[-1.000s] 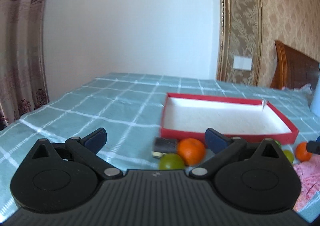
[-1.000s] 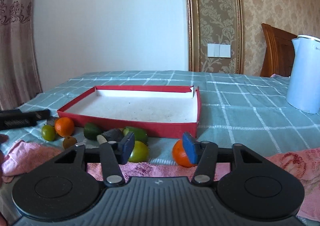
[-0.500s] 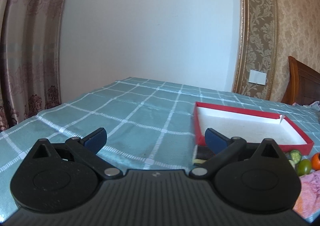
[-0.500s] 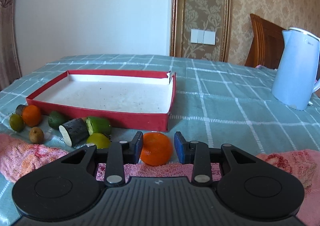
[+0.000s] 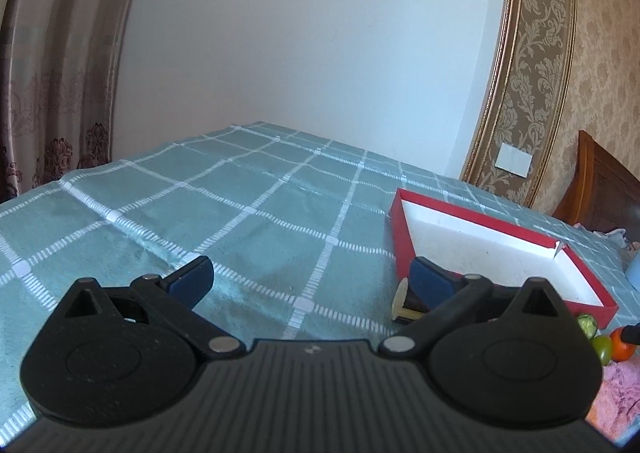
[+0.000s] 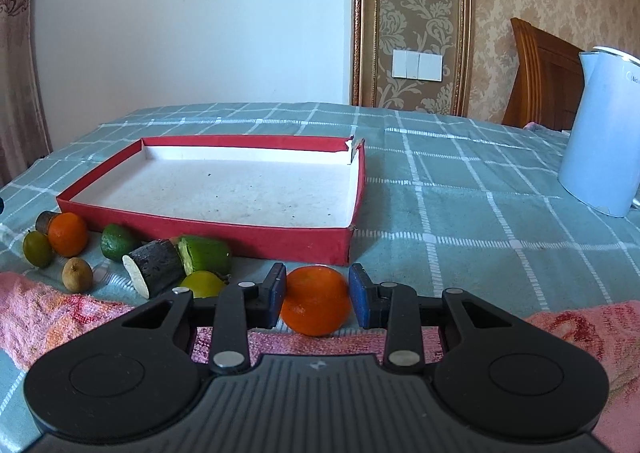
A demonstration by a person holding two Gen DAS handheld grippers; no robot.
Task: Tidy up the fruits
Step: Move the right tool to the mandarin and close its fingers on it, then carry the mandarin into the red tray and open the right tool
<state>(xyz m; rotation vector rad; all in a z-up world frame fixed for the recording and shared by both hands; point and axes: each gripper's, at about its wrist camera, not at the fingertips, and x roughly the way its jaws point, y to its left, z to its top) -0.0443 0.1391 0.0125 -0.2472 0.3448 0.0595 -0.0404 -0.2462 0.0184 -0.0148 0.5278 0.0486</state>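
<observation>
The right wrist view shows the right gripper with its blue pads on either side of an orange, both pads touching its skin; the fruit sits on a pink towel just in front of the red tray. Whether the jaws are squeezing or only resting against it cannot be told.

Only this view shows the other fruit, lined up to the left of the tongs along the tray's near wall: a yellow-green fruit, a cut green piece touching a dark cut piece, a green fruit, a small brown fruit, a second orange and a small green fruit. A white kettle stands well to the right.

The left wrist view shows the left gripper spread wide and holding nothing, over bare checked tablecloth. The tray lies ahead to its right, with a dark cylinder just behind the right pad.

The tray holds nothing but specks on its white floor, and its far right corner is torn open.

Cloth lies open to the left of the left tongs up to the table's edge by the curtain.
</observation>
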